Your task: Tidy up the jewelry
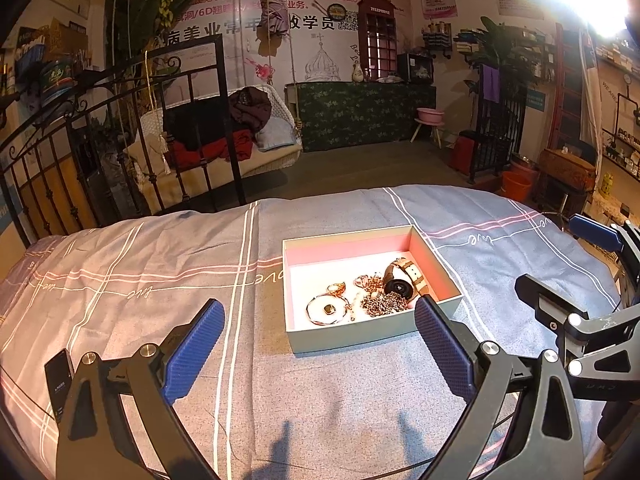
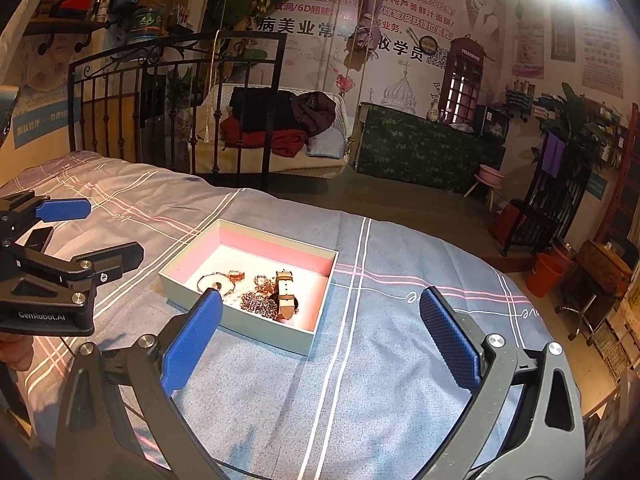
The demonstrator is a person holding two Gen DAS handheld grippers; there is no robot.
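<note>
A pale green box with a pink lining (image 1: 348,342) (image 2: 188,284) lies on the blue-grey bedspread. In it lie a rose-gold bangle (image 1: 326,310) (image 2: 214,280), a watch with a tan strap (image 1: 404,282) (image 2: 285,292), a ring (image 1: 336,288) (image 2: 237,275) and tangled chains (image 1: 382,302) (image 2: 256,302). My left gripper (image 1: 320,352) is open and empty, just short of the box's near edge. My right gripper (image 2: 320,340) is open and empty, to the right of the box. Each gripper shows at the edge of the other's view: the right gripper (image 1: 560,272) and the left gripper (image 2: 92,232).
The bedspread (image 1: 140,300) (image 2: 400,312) covers a raised surface that drops off at its far edge. A black iron railing (image 1: 120,120) (image 2: 180,100) stands behind on the left. Beyond it are a swing seat with clothes (image 1: 224,128), a green-draped table (image 1: 360,116) and orange buckets (image 2: 548,274).
</note>
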